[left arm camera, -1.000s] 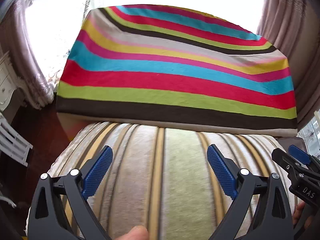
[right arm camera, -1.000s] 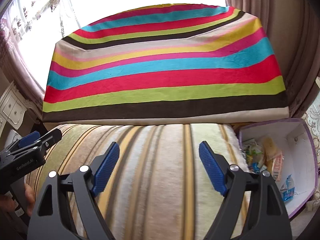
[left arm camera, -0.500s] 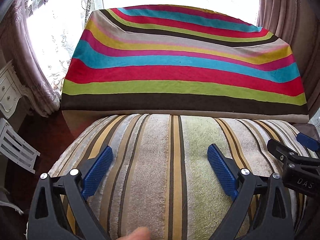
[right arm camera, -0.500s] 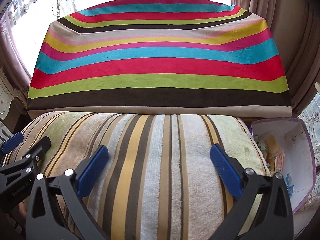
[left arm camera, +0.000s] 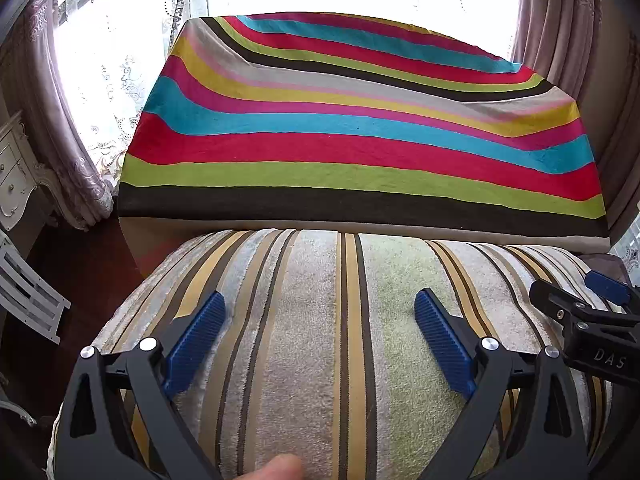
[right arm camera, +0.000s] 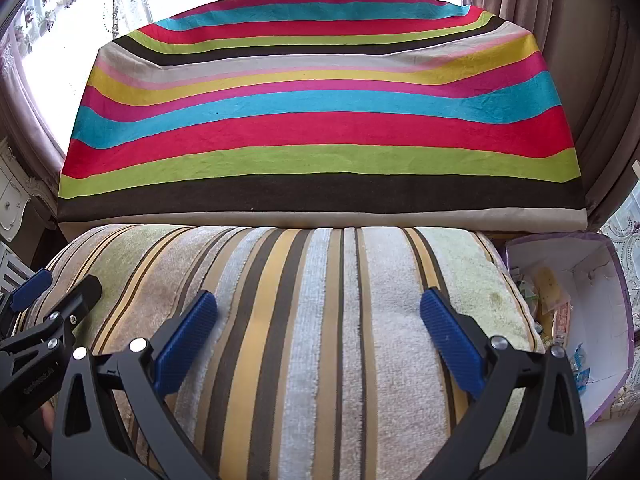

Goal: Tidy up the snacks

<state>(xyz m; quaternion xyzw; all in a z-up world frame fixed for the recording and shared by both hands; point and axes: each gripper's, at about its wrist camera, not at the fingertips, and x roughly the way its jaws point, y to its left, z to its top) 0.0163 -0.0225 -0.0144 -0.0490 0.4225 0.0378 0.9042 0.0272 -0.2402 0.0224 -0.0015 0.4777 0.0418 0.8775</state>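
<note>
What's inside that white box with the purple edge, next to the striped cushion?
The box holds a few snack packets along its left side, one yellowish. The cushion hides the box's left edge, so more may lie there.

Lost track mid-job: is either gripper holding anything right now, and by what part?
Nothing is held. The left gripper and right gripper both stand open over the striped cushion, nothing between the jaws.

Bright daylight floods through a window hung with lace sheers (left arm camera: 120, 64) and mauve curtains (right arm camera: 560, 20). A bench under a rainbow-striped cloth (left arm camera: 360, 148) stands before it, with a white carved dresser (left arm camera: 16, 176) and dark wood floor (left arm camera: 84, 264) at left.
</note>
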